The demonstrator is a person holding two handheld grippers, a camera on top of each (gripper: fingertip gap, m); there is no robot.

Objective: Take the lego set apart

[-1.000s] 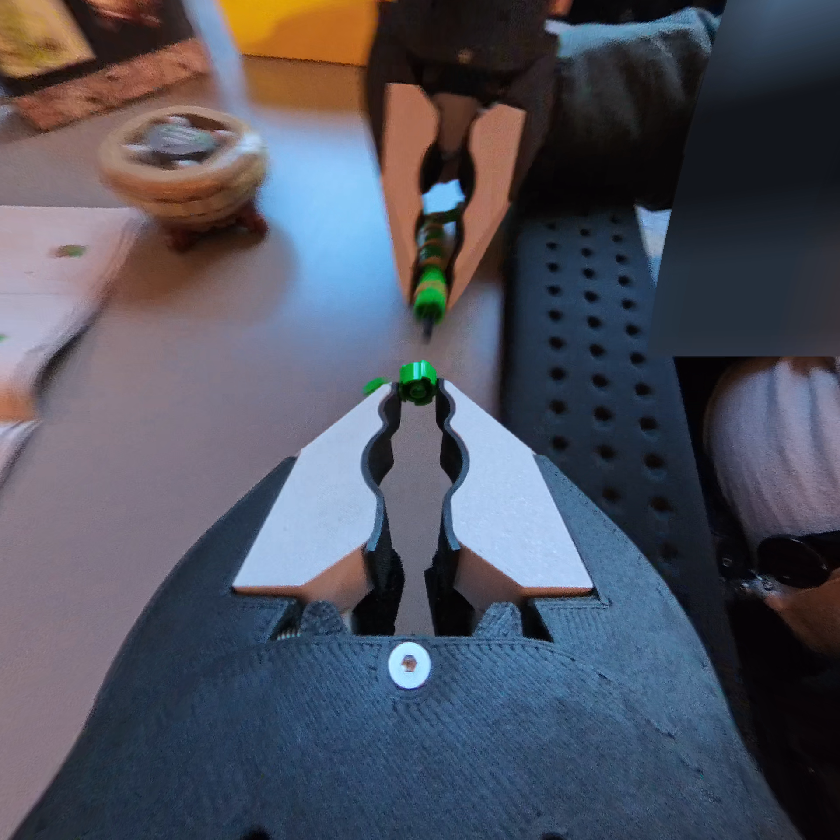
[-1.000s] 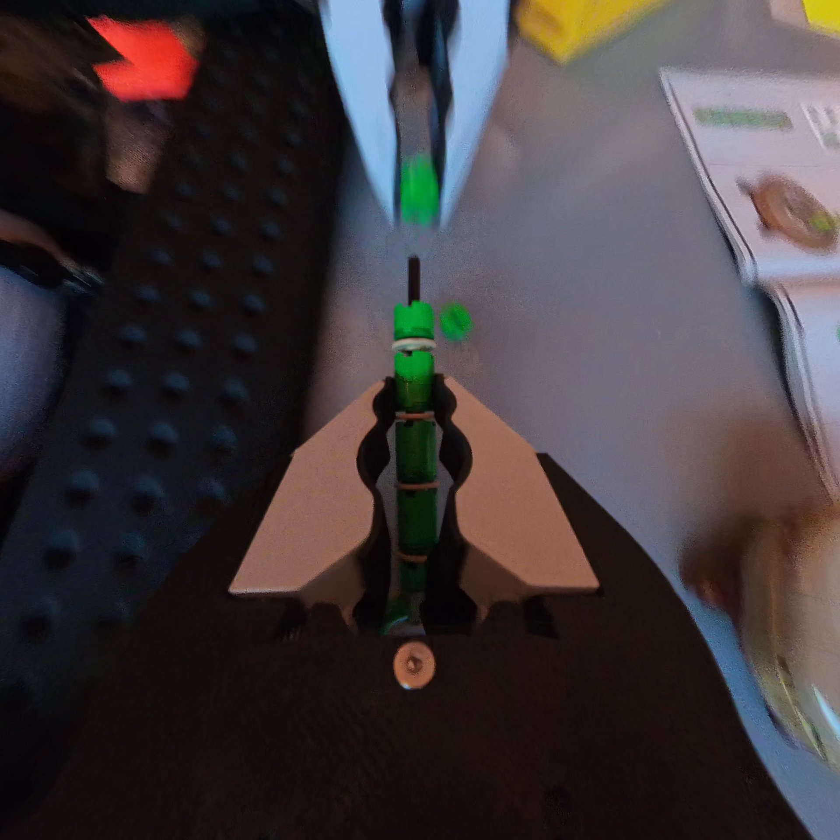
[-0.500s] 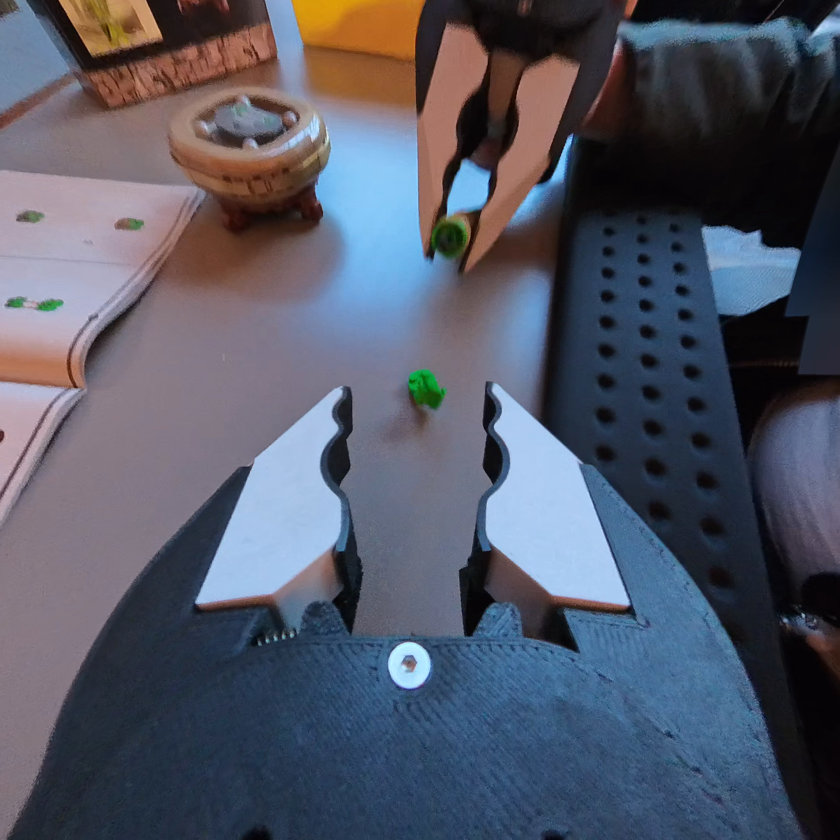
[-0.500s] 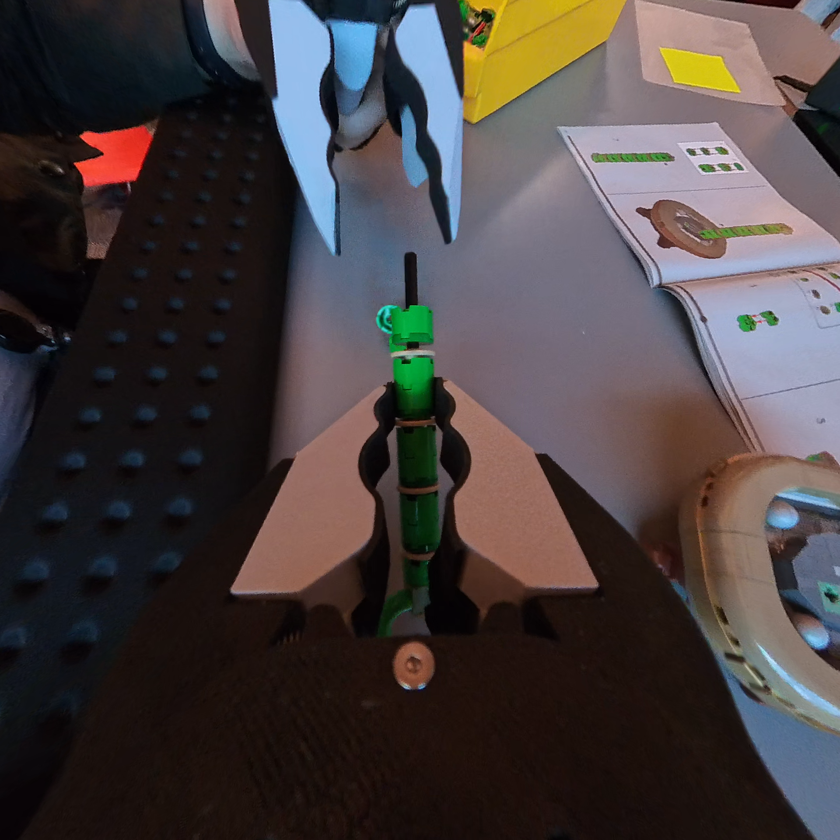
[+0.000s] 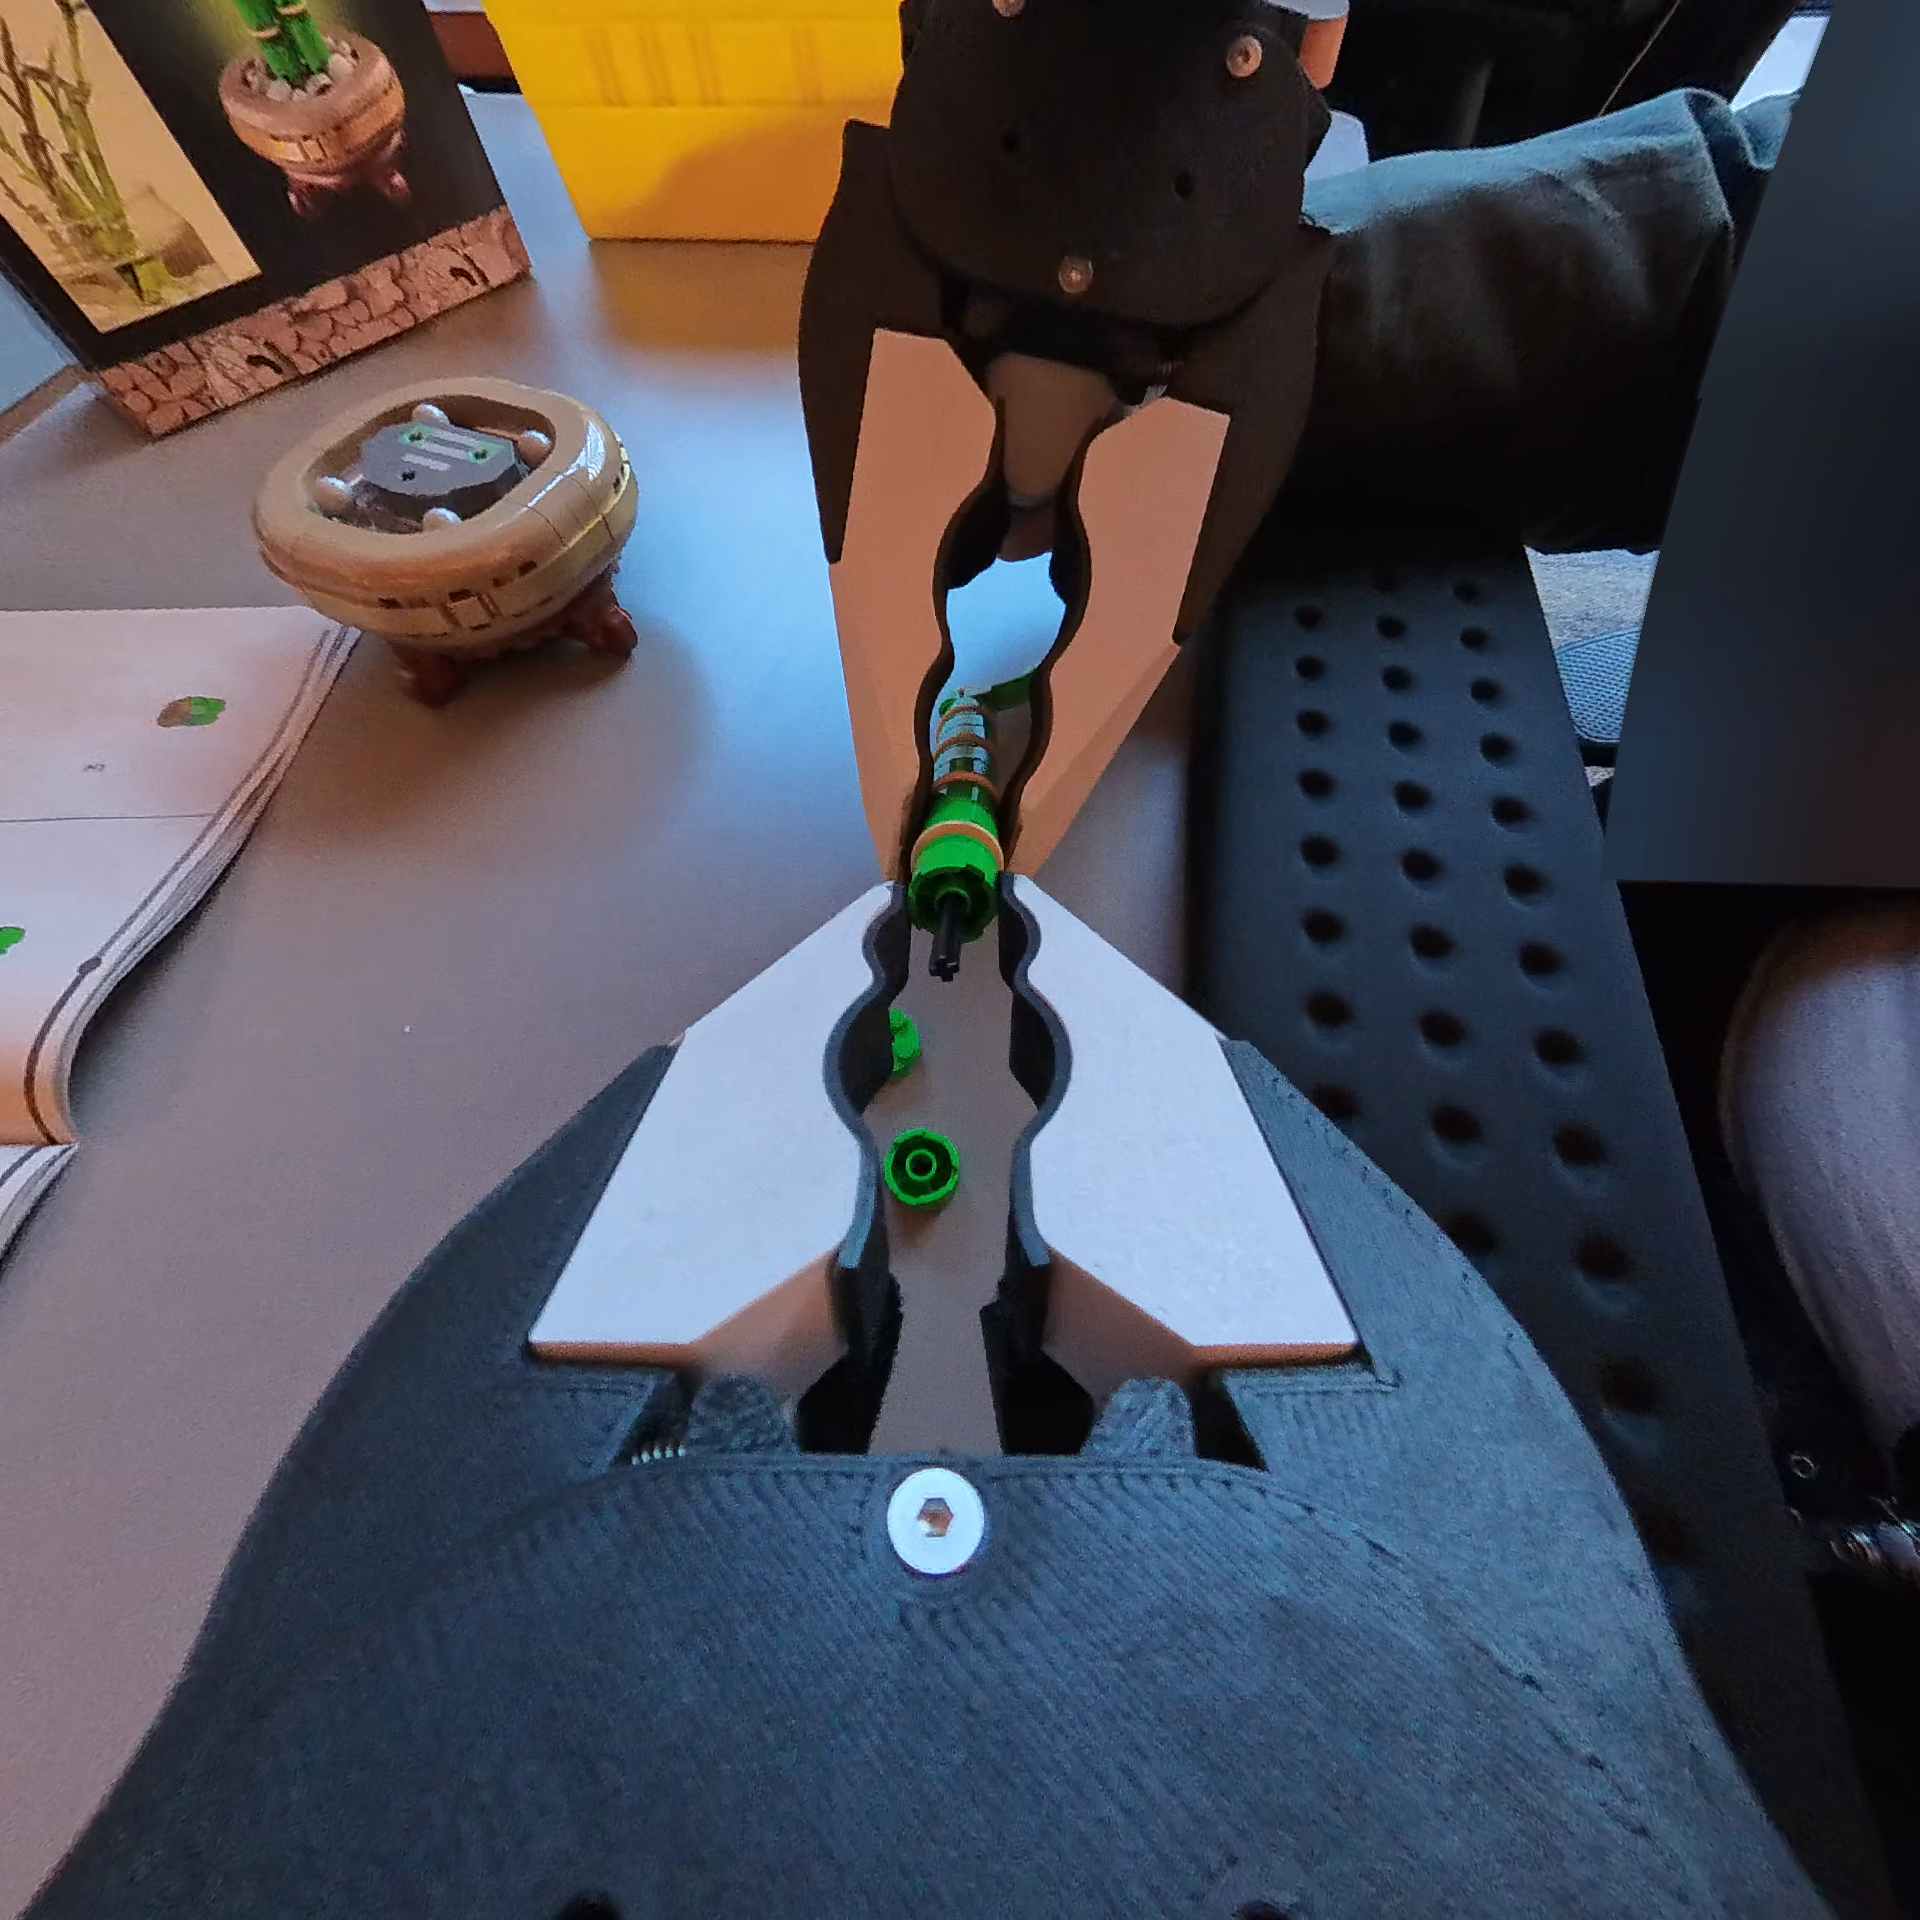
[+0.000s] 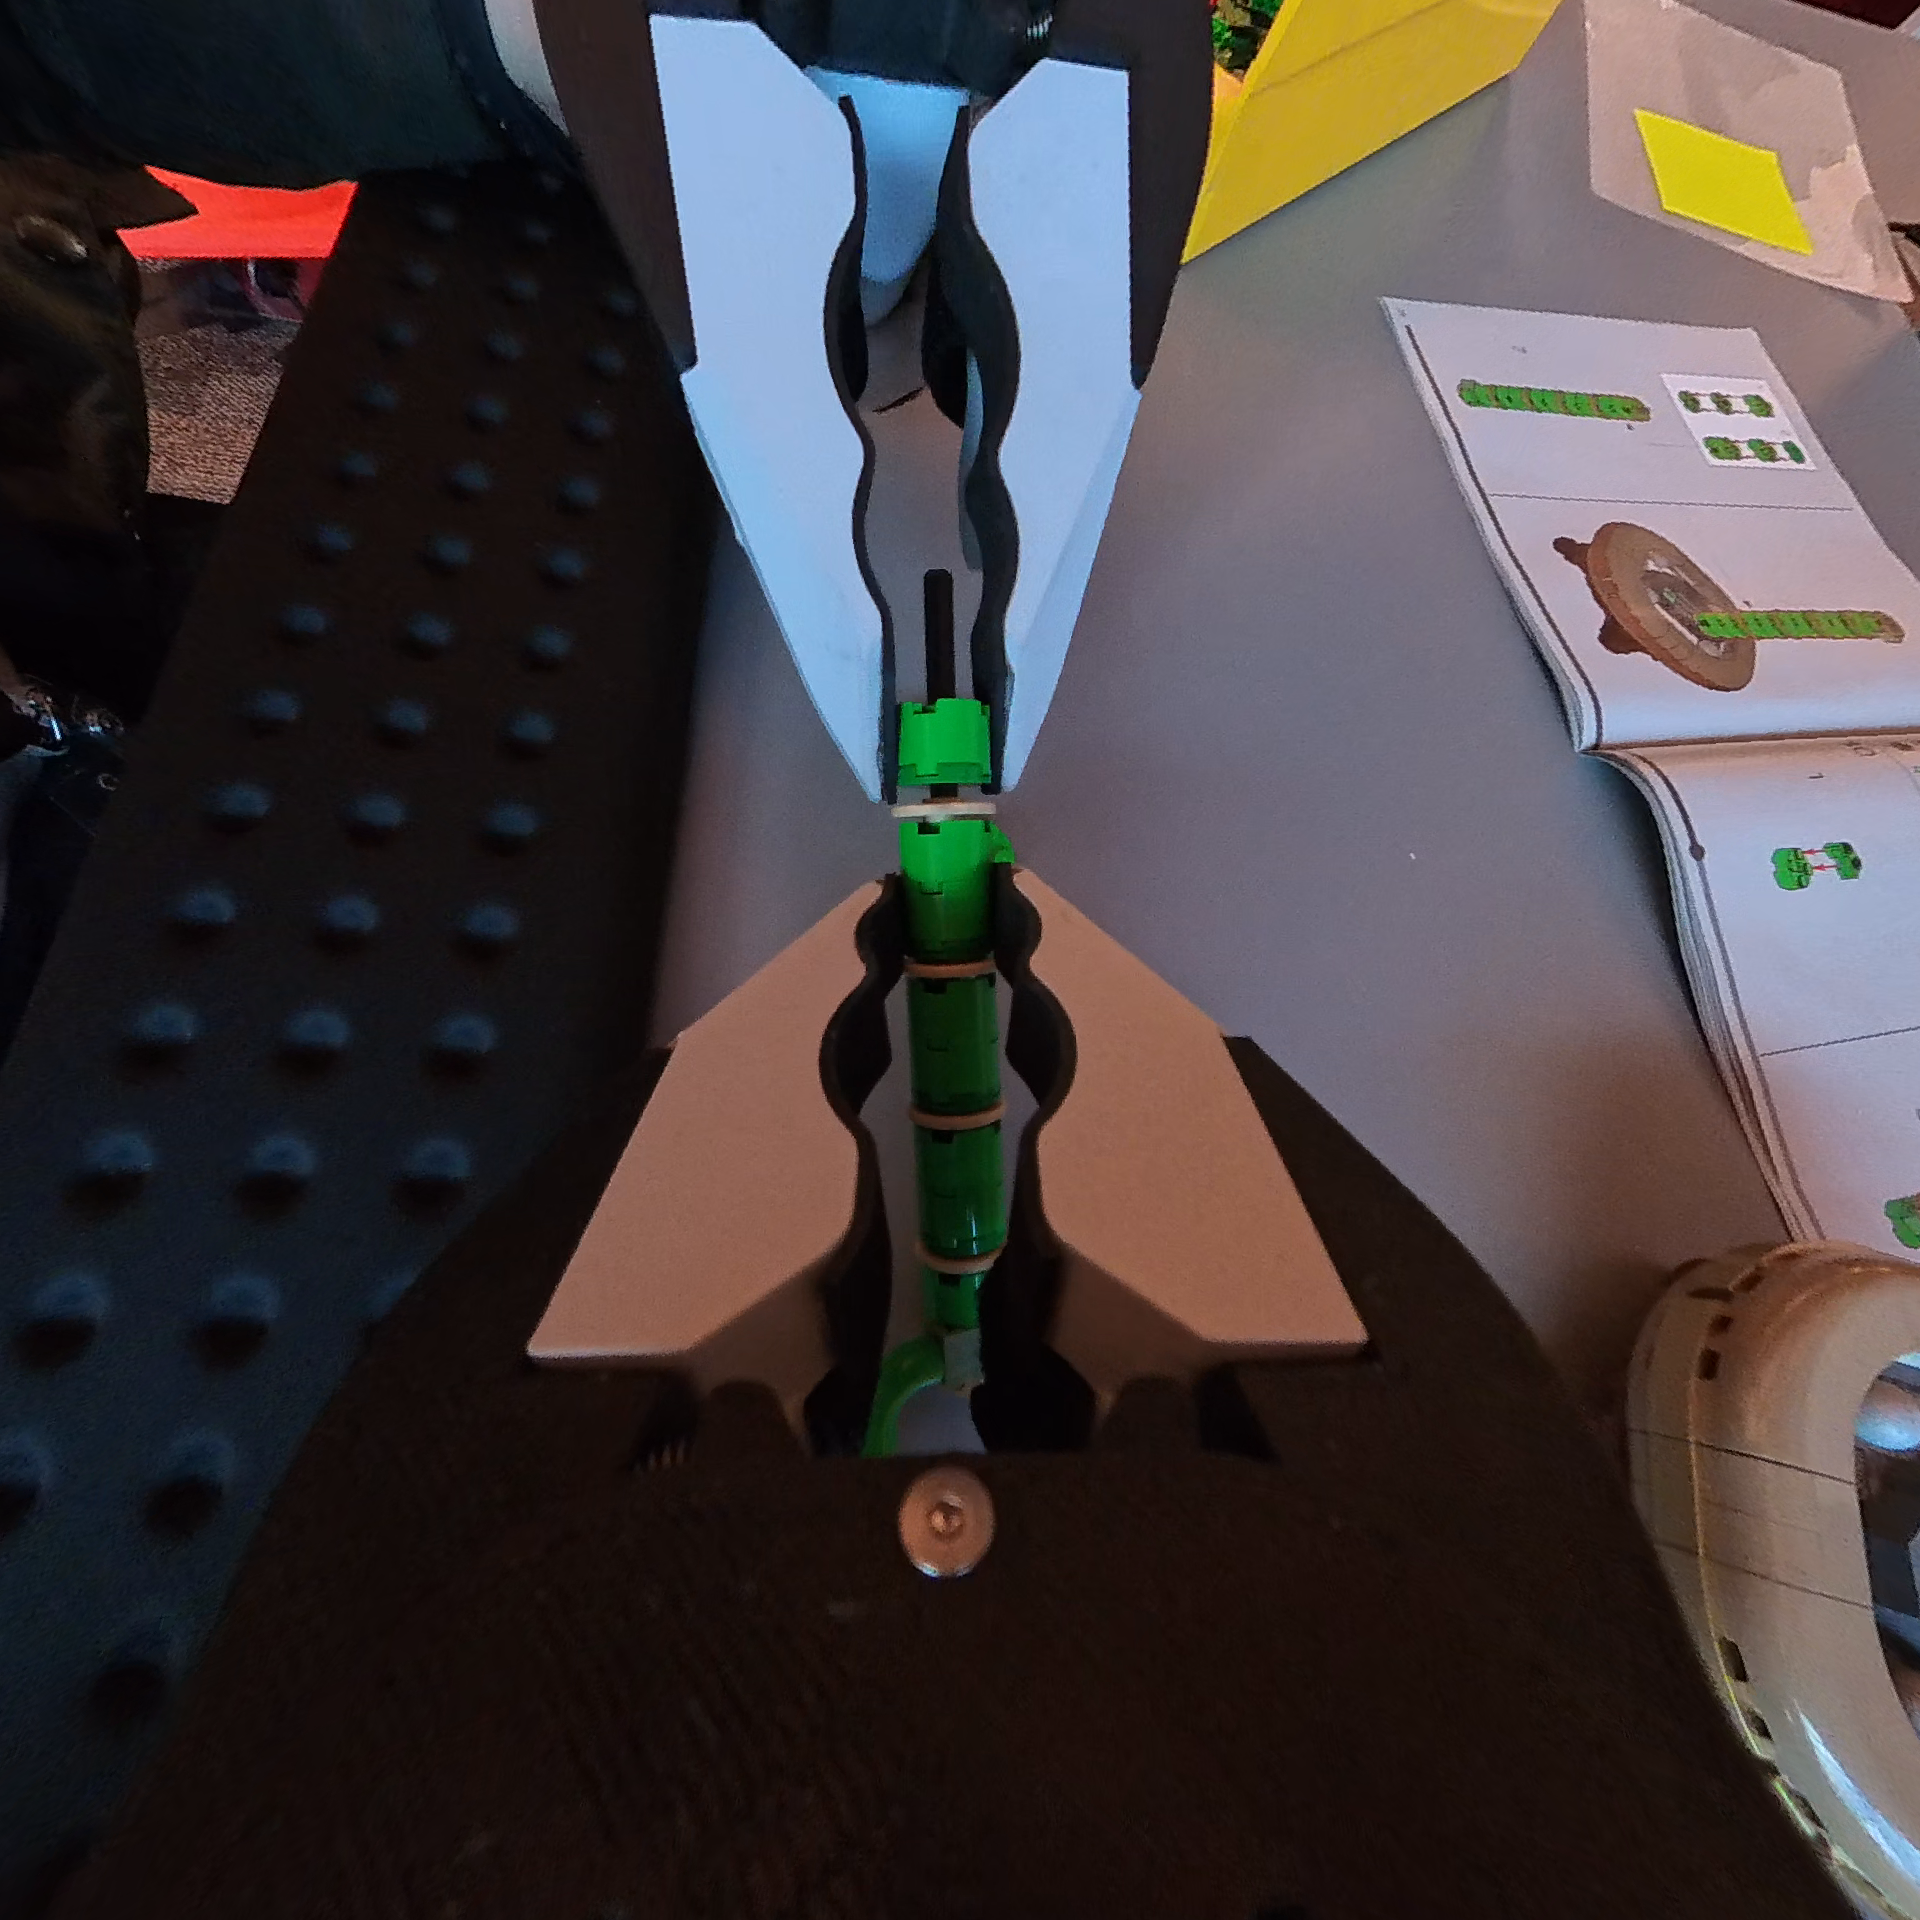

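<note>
A green bamboo-like lego stalk [image 6: 951,1070] with tan rings lies lengthwise in my right gripper [image 6: 948,883], which is shut on it. It also shows in the left wrist view [image 5: 961,790]. My left gripper [image 5: 951,894] faces it tip to tip and is shut on the stalk's end green segment [image 6: 940,750]. A black axle [image 6: 938,634] sticks out past that segment, between the left fingers. Two loose green round pieces [image 5: 920,1167] [image 5: 902,1042] lie on the grey table under the left gripper.
A tan lego pot base [image 5: 447,530] stands to the left. An open instruction booklet [image 5: 104,810], the set's box [image 5: 239,177] and a yellow bin [image 5: 707,125] lie beyond. A black perforated mat [image 5: 1423,935] runs along the right. A dark sleeve [image 5: 1507,312] is behind the right gripper. The tips of both grippers are at nearly the same place.
My left gripper opened and let a green piece fall to the table. It then moved forward to the stalk and closed on its end segment. The right gripper kept hold of the stalk.
</note>
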